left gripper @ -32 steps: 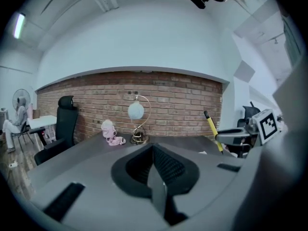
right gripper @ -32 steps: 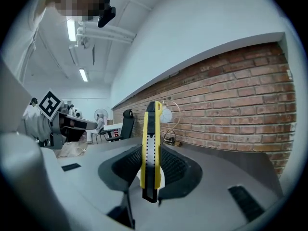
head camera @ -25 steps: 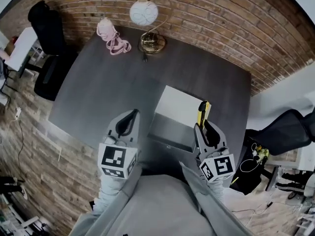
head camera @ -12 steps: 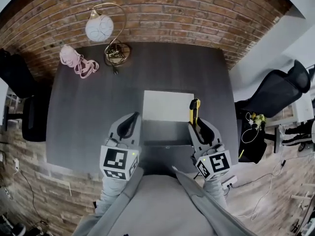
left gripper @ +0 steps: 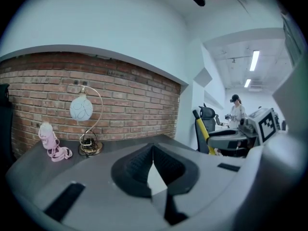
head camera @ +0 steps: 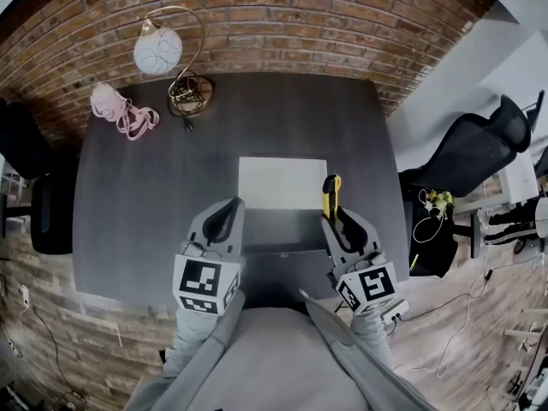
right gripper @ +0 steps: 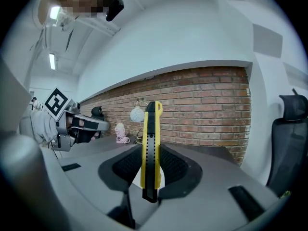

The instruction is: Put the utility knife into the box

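Note:
My right gripper is shut on a yellow and black utility knife, which sticks out forward past the jaws over the right edge of the box. In the right gripper view the utility knife stands upright between the pads. The box is an open grey and white carton lying on the dark table, straight ahead of me. My left gripper hovers at the box's near left corner, jaws closed with nothing between them; the left gripper shows only its touching pads.
A brass lamp with a white globe and a pink bundle of cord stand at the table's far left, before a brick wall. A black office chair stands right of the table, another dark chair at left. A person stands far off.
The view has swung so the table now lies square ahead. The box sits nearer the middle between both grippers, and the right gripper with the knife has drifted slightly left.

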Demonstrator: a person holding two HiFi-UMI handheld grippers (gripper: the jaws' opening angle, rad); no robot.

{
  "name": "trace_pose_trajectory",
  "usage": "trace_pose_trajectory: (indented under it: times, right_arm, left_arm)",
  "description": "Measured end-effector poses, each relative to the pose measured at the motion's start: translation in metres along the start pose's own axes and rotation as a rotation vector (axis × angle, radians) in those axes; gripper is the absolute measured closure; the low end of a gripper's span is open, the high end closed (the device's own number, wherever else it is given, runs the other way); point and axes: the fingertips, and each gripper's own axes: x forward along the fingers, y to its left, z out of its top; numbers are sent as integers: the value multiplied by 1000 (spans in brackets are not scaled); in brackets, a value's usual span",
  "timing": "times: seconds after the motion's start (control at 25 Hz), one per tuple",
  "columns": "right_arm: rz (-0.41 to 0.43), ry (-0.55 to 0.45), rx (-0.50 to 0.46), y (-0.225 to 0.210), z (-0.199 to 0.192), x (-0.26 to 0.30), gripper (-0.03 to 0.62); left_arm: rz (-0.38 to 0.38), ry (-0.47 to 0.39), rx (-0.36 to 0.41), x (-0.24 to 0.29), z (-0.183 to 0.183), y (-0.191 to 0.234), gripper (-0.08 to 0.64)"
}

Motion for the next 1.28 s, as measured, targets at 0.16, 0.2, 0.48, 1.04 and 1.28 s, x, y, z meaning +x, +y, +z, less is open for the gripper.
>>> trace_pose_trajectory:
  times: [0.16,0.2,0.48,1.04,1.28]
  right_arm:
    - [6,28,-10,2,-11,4,465]
    - [13,39,-11,4,-15,6,465]
    - [93,139,-99,17,-39,24,465]
    - [292,340,-173,47,-110,54,465]
    - [393,428,-222,59,-138,63,465]
  left_arm:
    - [-15,9,-4,3,-6,-5,540]
    - [-19,13,-8,4,-9,-6,540]
    - [-28,39,-31,13,-24,-9,540]
    - [-13,102,-102,12,-65,-4,540]
    - [-6,121,-114,11,-77,-1,540]
